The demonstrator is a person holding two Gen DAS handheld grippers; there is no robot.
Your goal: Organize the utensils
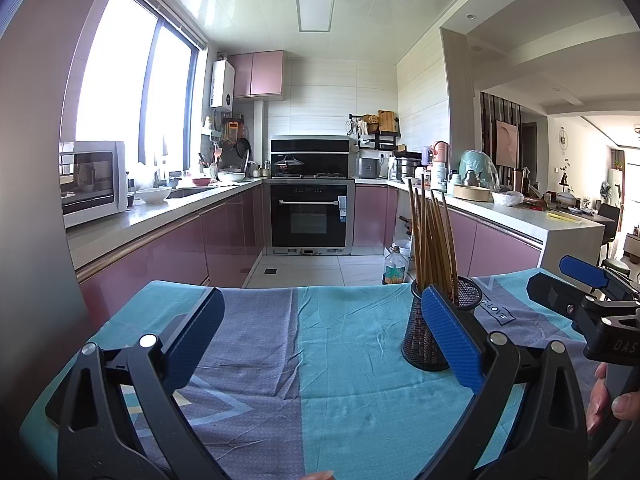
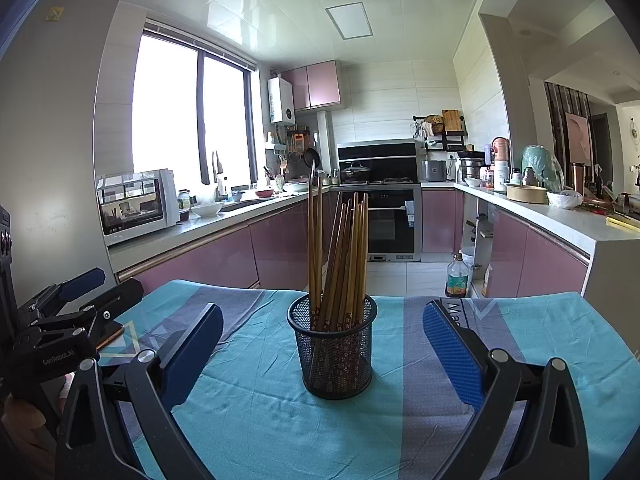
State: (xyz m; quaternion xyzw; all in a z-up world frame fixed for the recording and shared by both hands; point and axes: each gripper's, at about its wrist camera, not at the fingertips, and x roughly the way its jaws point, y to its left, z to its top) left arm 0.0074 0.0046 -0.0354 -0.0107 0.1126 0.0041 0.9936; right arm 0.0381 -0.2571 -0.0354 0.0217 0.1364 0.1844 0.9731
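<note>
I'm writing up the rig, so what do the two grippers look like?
Both match: the left gripper and right gripper have black, cut-out plastic arms with silver pivot bolts, and flat fingers faced with textured blue pads. White lettering marks the black bodies. No cables or sleeves show.

A black wire-mesh cup stands upright on the blue and teal striped cloth, and it's packed with brown wooden chopsticks. They stand on end inside, fanning out slightly, with patterned ends down in the cup.
</note>
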